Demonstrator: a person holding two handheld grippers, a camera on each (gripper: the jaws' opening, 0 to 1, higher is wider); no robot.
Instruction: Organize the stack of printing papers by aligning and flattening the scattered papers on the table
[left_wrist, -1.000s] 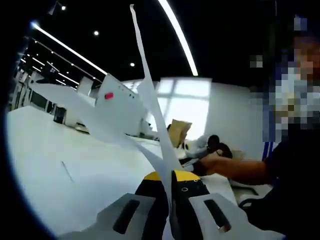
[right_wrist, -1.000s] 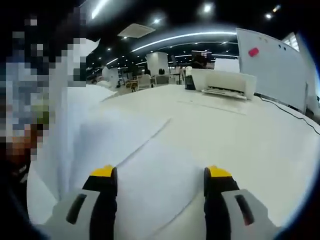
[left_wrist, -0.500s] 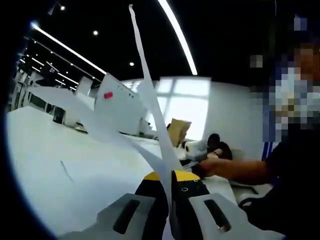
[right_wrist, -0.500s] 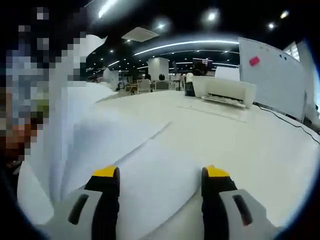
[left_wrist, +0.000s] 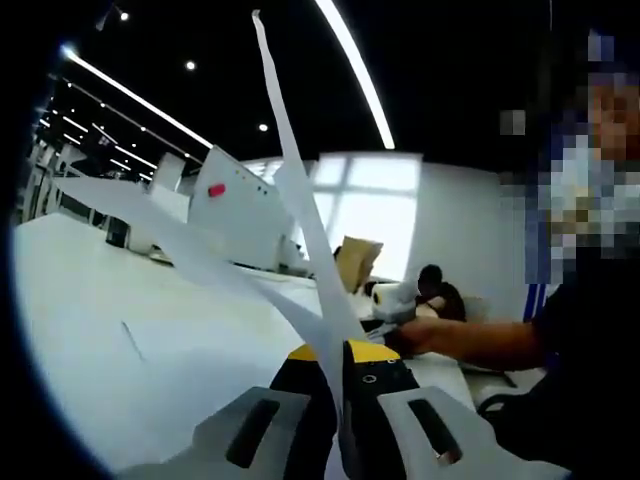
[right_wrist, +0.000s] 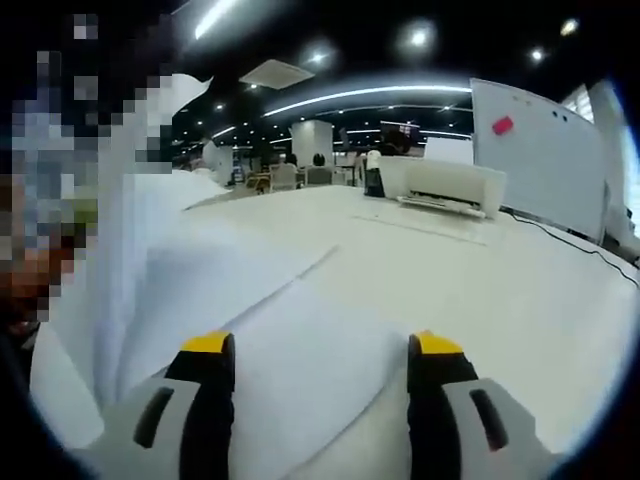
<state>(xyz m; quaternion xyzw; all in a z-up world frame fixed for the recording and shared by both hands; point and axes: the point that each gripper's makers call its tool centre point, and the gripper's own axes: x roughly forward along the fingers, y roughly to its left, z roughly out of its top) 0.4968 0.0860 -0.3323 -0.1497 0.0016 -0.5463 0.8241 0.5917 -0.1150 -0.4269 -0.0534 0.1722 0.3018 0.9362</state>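
The left gripper (left_wrist: 340, 352) is pinching thin, floppy papers (left_wrist: 300, 210) fanning upward from its jaws. The right gripper (right_wrist: 322, 345) is spreading wide above more sheets (right_wrist: 290, 340); edges look best for gripping.

an open-plan office: printer (right_wrist: 445, 187), whiteboard (right_wrist: 540, 150), long white table (right_wrist: 520, 290), ceiling strip lights (left_wrist: 355, 70).

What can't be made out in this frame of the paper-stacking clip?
- Left gripper view: how many papers the left hand-held gripper clamps; they fan edge-on.
- Right gripper view: the sheets' near edges, cut off below the right hand-held gripper.
- Printer: details too small.
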